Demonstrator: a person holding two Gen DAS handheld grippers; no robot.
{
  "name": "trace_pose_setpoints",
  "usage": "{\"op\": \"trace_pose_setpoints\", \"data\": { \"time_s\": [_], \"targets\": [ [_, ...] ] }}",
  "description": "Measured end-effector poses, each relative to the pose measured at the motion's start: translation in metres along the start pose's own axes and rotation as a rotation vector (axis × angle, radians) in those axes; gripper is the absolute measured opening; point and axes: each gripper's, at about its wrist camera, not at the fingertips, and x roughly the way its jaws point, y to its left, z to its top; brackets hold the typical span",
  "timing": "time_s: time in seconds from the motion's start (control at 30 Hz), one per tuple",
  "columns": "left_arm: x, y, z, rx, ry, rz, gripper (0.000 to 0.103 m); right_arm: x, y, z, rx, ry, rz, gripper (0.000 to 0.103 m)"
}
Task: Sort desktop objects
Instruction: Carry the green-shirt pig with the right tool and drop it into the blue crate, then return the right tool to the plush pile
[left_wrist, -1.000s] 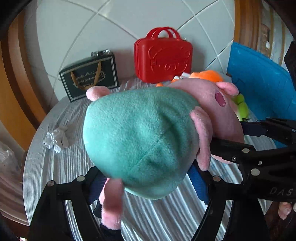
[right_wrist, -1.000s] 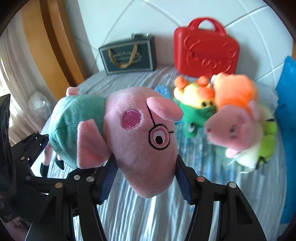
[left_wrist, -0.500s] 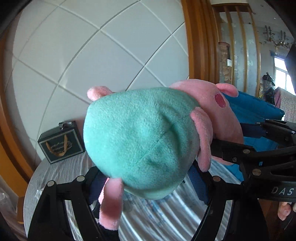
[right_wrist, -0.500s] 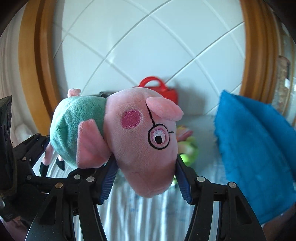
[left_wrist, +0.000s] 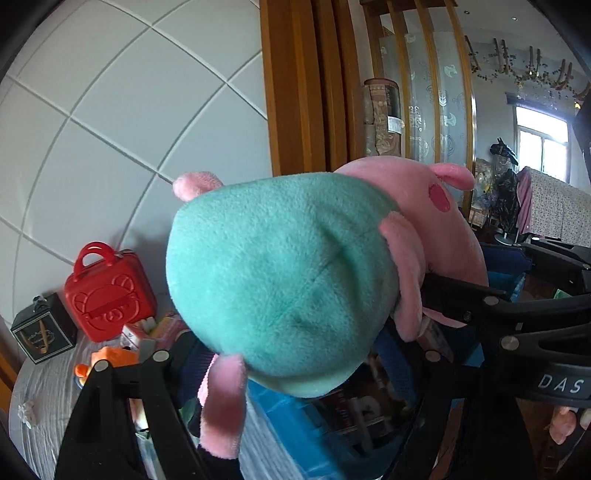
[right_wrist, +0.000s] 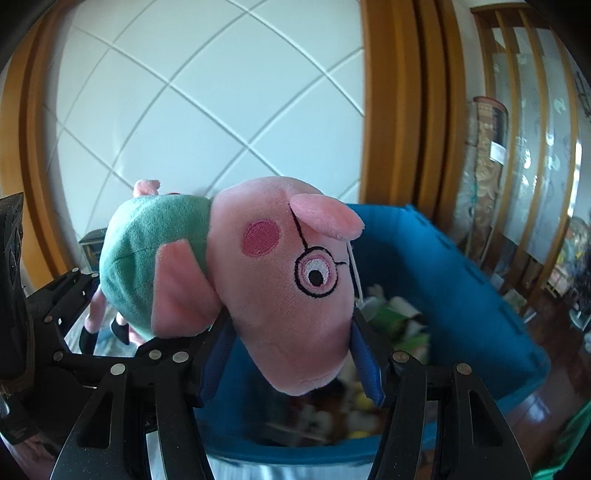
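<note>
Both grippers clamp the pig plush (right_wrist: 258, 266): left gripper (left_wrist: 295, 354) on its green belly, right gripper (right_wrist: 291, 332) squeezing the snout, blue bin (right_wrist: 461, 295) just beyond

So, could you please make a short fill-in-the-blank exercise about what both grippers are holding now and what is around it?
1. Both grippers hold one plush pig whose shirt is ____.
2. The right gripper clamps the pig's ____, while the left gripper clamps its body.
3. Below the pig's snout stands an open bin coloured ____.
4. The case with a handle by the wall is ____.

Missing words: green; head; blue; red
</note>
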Motion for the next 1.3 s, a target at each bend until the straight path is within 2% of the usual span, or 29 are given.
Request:
{"op": "trace_pose_setpoints", "data": {
  "time_s": [0.1,0.23,0.33,0.47,0.57,0.67,0.73,0.77,0.8,0.93,1.07,1.2,1.3],
  "targets": [
    [0.023,-0.052,0.012,0.013,0.04,0.001,0.081,0.003,-0.055,-0.001,0.021,0.02,-0.005,0.06],
    [0.051,-0.094,0.019,0.026,0.095,-0.009,0.081,-0.001,-0.111,-0.011,0.058,0.054,0.004,0.06],
    [0.072,-0.108,0.025,0.025,0.135,-0.011,0.081,0.012,-0.147,-0.015,0.087,0.074,0.023,0.06],
    [0.088,-0.112,0.022,-0.008,0.207,-0.03,0.087,0.024,-0.184,-0.023,0.145,0.089,0.045,0.06],
    [0.094,-0.113,0.017,-0.006,0.23,-0.008,0.087,0.028,-0.198,-0.028,0.185,0.078,-0.002,0.062],
    [0.093,-0.111,0.014,-0.002,0.231,-0.007,0.087,0.024,-0.196,-0.031,0.2,0.066,-0.044,0.066],
    [0.089,-0.102,0.012,-0.008,0.211,0.0,0.09,0.023,-0.196,-0.033,0.197,0.059,-0.064,0.076],
    [0.086,-0.098,0.009,-0.011,0.198,0.005,0.093,0.021,-0.193,-0.034,0.195,0.051,-0.075,0.089],
    [0.082,-0.094,0.006,-0.015,0.181,0.012,0.097,0.02,-0.192,-0.036,0.197,0.044,-0.082,0.096],
    [0.06,-0.079,0.002,-0.028,0.131,0.062,0.099,0.019,-0.189,-0.036,0.194,-0.002,-0.11,0.101],
    [0.035,-0.057,0.007,-0.002,0.131,0.187,0.1,0.011,-0.164,-0.023,0.174,-0.017,-0.105,0.103],
    [0.004,-0.009,0.004,-0.071,0.061,0.206,0.1,0.007,-0.125,-0.001,0.153,-0.026,-0.063,0.103],
    [-0.014,0.034,-0.009,-0.113,0.025,0.279,0.1,0.009,-0.089,0.01,0.128,-0.047,-0.037,0.103]
  ]
}}
